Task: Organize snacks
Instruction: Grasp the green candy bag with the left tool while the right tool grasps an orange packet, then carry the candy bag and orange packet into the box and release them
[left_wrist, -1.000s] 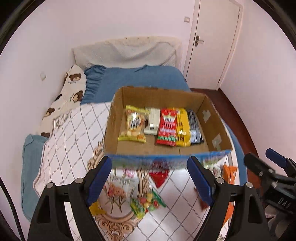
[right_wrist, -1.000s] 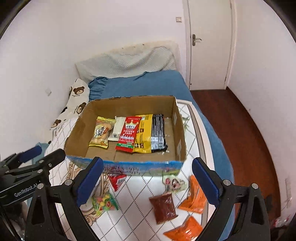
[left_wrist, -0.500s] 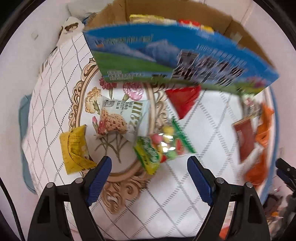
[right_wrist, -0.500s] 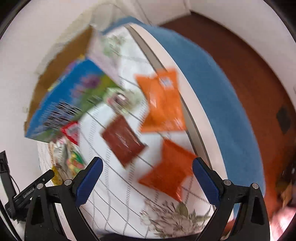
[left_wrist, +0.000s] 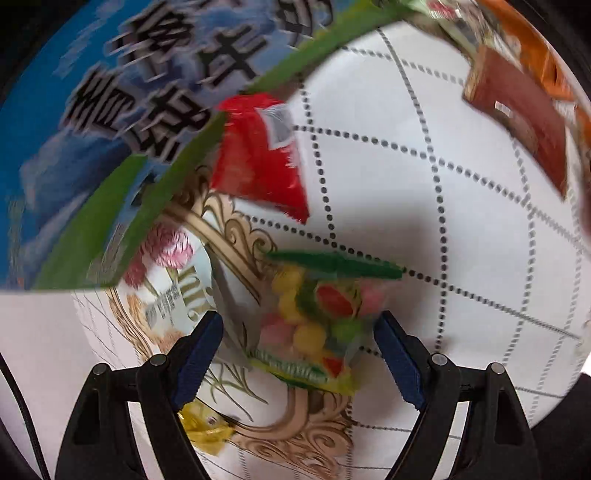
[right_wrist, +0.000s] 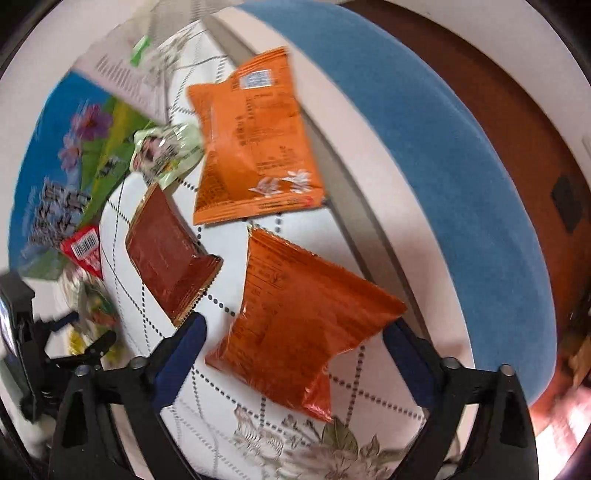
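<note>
I've dropped from above the box (left_wrist: 85, 122): both jaws closing, left gripper (left_wrist: 299, 339) straddling the candy bag (left_wrist: 314, 321), right gripper (right_wrist: 291, 343) straddling the near orange packet (right_wrist: 295, 321), neither pinched.

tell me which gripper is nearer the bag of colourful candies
Left. The left gripper straddles the candy bag, its jaws open on either side. The right gripper is off to the side, around an orange packet.
</note>
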